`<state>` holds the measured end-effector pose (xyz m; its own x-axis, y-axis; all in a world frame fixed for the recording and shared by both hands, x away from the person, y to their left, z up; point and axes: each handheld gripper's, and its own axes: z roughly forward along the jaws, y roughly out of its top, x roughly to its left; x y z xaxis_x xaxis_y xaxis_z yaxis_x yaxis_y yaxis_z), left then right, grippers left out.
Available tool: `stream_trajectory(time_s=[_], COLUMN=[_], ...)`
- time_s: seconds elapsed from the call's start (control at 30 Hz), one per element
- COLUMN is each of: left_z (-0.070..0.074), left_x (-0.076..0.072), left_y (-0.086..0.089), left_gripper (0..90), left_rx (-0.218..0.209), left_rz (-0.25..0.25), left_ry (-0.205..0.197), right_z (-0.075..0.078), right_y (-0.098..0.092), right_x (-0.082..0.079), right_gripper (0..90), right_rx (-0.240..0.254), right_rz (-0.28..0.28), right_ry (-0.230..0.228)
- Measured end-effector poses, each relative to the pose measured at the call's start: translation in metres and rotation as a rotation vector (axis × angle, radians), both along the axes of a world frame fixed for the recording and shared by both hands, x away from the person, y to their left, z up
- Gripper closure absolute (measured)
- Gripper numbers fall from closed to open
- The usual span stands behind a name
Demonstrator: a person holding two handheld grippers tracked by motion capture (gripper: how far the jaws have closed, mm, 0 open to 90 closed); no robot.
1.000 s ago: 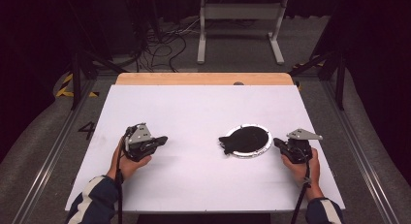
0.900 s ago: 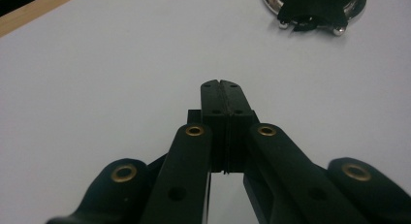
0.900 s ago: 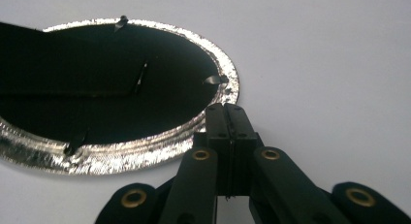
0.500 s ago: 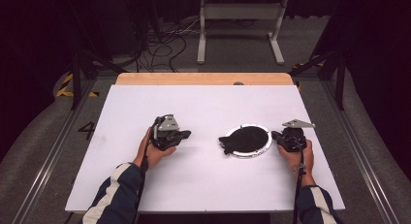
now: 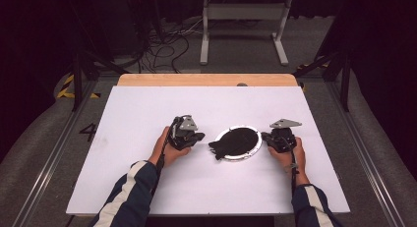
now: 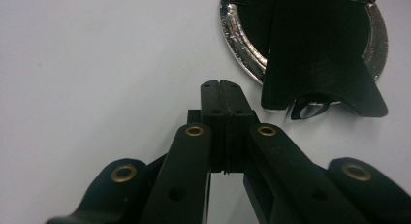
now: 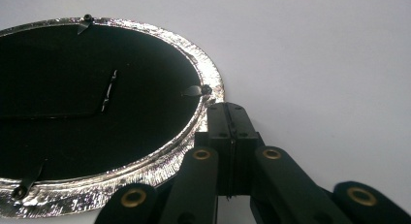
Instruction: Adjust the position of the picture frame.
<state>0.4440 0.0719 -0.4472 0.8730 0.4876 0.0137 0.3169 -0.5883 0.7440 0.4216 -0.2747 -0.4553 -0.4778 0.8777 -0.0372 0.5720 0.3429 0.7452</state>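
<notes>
Oddly, both clenched tongs flank a round frame [image 5: 237, 142] (its face turned down).

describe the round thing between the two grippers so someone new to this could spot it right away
On the white table, look just right of centre, between the left gripper and right gripper. There, back side up, lies a round silver-rimmed picture frame with a black back. Its glittery rim and fold-out black stand mark it: it is the table's one loose item.

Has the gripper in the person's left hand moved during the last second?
Yes. In the high view the left gripper has slid right across the table, ending close beside the round silver-rimmed frame, which has stayed put.
</notes>
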Motion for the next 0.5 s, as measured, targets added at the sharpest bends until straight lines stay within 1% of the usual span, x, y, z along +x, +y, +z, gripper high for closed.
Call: stream_trajectory(time_s=[0.07, 0.1, 0.13, 0.2, 0.23, 0.27, 0.3, 0.33, 0.37, 0.4, 0.43, 0.47, 0.5], left_z=[-0.002, -0.003, -0.004, -0.005, -0.005, -0.006, -0.007, -0.007, -0.009, -0.01, -0.011, -0.011, -0.011], left_x=[0.0, -0.001, -0.003, -0.005, -0.005, -0.008, -0.009, -0.009, -0.01, -0.011, -0.011, -0.011, -0.013], left_y=[-0.001, -0.001, -0.001, 0.001, 0.001, 0.002, 0.003, 0.003, 0.004, 0.004, 0.004, 0.004, 0.004], left_gripper=[89.7, 89.8, 89.8, 89.7, 89.6, 89.3, 89.2, 89.1, 89.0, 88.9, 88.9, 88.9, 89.1], left_rx=[0.009, 0.009, 0.02, 0.043, 0.043, 0.065, 0.07, 0.07, 0.075, 0.072, 0.07, 0.07, 0.069], left_rz=[-0.003, 0.001, 0.0, -0.018, -0.018, -0.019, -0.02, -0.02, -0.03, -0.028, -0.04, -0.04, -0.035], left_ry=[0.009, 0.02, 0.021, 0.011, 0.011, 0.012, 0.014, 0.014, 0.022, 0.029, 0.027, 0.027, 0.029], right_z=[0.0, 0.0, 0.0, -0.001, -0.001, -0.001, -0.001, -0.001, -0.001, -0.001, -0.001, -0.001, -0.002], right_y=[0.006, 0.009, 0.012, 0.017, 0.018, 0.019, 0.019, 0.021, 0.023, 0.024, 0.026, 0.026, 0.03], right_x=[-0.001, -0.001, -0.002, -0.004, -0.005, -0.007, -0.008, -0.009, -0.011, -0.012, -0.013, -0.013, -0.016], right_gripper=[90.0, 90.0, 90.0, 90.0, 90.0, 90.0, 90.0, 90.0, 90.0, 90.0, 90.0, 90.0, 90.0], right_rx=[0.002, 0.006, 0.003, -0.007, -0.005, 0.008, 0.011, 0.015, 0.012, 0.008, 0.005, 0.005, 0.006], right_rz=[0.023, 0.034, 0.041, 0.059, 0.062, 0.065, 0.072, 0.077, 0.082, 0.088, 0.094, 0.094, 0.107], right_ry=[0.003, 0.005, 0.004, 0.001, 0.0, 0.003, 0.005, 0.006, 0.006, 0.008, 0.008, 0.008, 0.006])
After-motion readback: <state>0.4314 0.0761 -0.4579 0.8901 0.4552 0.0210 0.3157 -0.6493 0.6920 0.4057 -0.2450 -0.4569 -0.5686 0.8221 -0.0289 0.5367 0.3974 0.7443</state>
